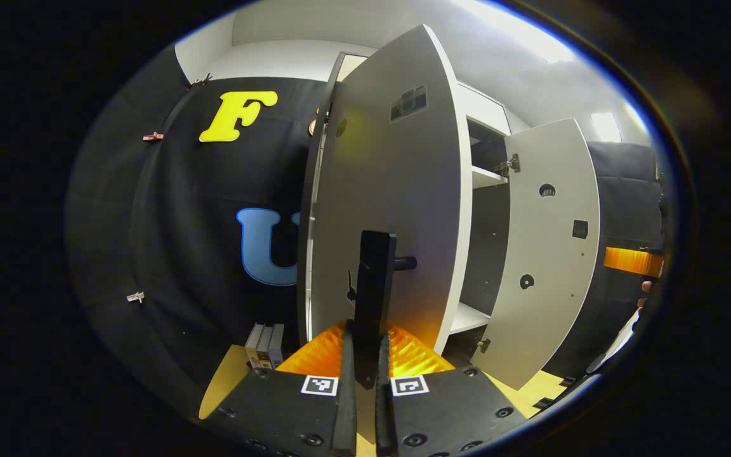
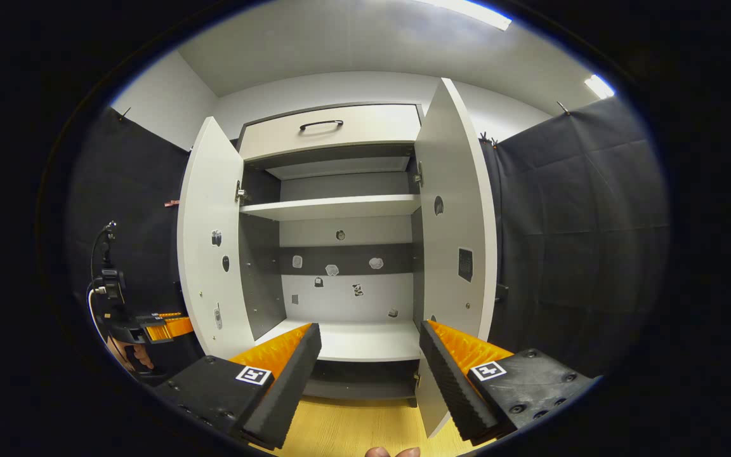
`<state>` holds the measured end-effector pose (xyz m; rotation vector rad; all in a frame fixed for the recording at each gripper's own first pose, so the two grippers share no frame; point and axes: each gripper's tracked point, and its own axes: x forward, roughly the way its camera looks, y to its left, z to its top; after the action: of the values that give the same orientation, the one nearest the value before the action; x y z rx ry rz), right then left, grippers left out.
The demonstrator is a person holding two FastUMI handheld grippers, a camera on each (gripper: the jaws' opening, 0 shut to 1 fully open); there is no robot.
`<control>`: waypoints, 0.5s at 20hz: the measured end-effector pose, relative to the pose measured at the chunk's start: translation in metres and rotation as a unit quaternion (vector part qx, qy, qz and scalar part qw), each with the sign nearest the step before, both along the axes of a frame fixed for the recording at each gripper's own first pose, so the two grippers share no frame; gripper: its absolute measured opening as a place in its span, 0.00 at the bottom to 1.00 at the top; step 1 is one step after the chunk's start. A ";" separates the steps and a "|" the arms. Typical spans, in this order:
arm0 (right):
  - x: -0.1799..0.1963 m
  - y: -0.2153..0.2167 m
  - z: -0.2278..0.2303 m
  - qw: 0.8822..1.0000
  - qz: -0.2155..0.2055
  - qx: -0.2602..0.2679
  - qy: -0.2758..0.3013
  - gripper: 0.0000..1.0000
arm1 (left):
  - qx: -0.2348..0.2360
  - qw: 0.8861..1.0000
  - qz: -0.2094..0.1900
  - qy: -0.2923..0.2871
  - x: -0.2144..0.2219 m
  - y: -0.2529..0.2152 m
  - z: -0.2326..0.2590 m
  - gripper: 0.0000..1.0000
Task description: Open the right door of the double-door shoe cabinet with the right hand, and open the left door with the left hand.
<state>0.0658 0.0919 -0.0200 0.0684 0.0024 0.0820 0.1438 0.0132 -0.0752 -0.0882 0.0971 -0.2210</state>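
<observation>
Both doors of the shoe cabinet stand swung open. The left claw is closed narrow on the dark upright handle of the left door, which rises straight ahead between its fingers. The right claw is spread wide and holds nothing; the right door stands just beyond its right finger, apart from it.

place: recording booth | evidence: black cloth walls, shoe cabinet, wooden floor
</observation>
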 end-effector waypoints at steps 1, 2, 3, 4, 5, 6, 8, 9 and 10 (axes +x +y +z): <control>0.001 0.001 0.000 1.000 0.001 0.001 0.001 0.98 | 0.003 1.000 0.003 -0.002 0.000 0.003 0.001 0.16; 0.001 0.002 -0.001 1.000 0.002 0.003 0.002 0.98 | 0.007 1.000 0.007 -0.005 0.000 0.007 0.002 0.16; 0.002 0.002 0.000 1.000 0.002 0.004 0.002 0.98 | 0.012 1.000 0.010 -0.008 0.001 0.011 0.002 0.16; 0.001 0.003 -0.001 1.000 0.003 0.003 0.002 0.98 | 0.015 1.000 0.014 -0.010 0.002 0.014 0.003 0.16; 0.002 0.004 -0.002 1.000 0.005 0.001 0.002 0.98 | 0.016 1.000 0.020 -0.009 0.003 0.019 0.002 0.15; 0.002 0.005 -0.004 1.000 0.006 -0.001 0.004 0.98 | 0.014 0.999 0.031 -0.007 0.003 0.027 0.002 0.15; 0.001 0.008 -0.007 1.000 0.010 -0.001 0.007 0.98 | 0.011 0.998 0.067 -0.005 0.006 0.044 0.002 0.14; 0.002 0.009 -0.007 1.000 0.012 -0.001 0.008 0.98 | 0.015 0.996 0.093 -0.007 0.009 0.058 0.001 0.17; 0.003 0.008 -0.007 1.000 0.013 -0.001 0.009 0.98 | 0.004 0.997 0.079 -0.005 0.011 0.054 0.000 0.09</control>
<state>0.0686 0.1004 -0.0273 0.0676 0.0218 0.1084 0.1544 0.0676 -0.0748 -0.0858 0.0803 -0.0631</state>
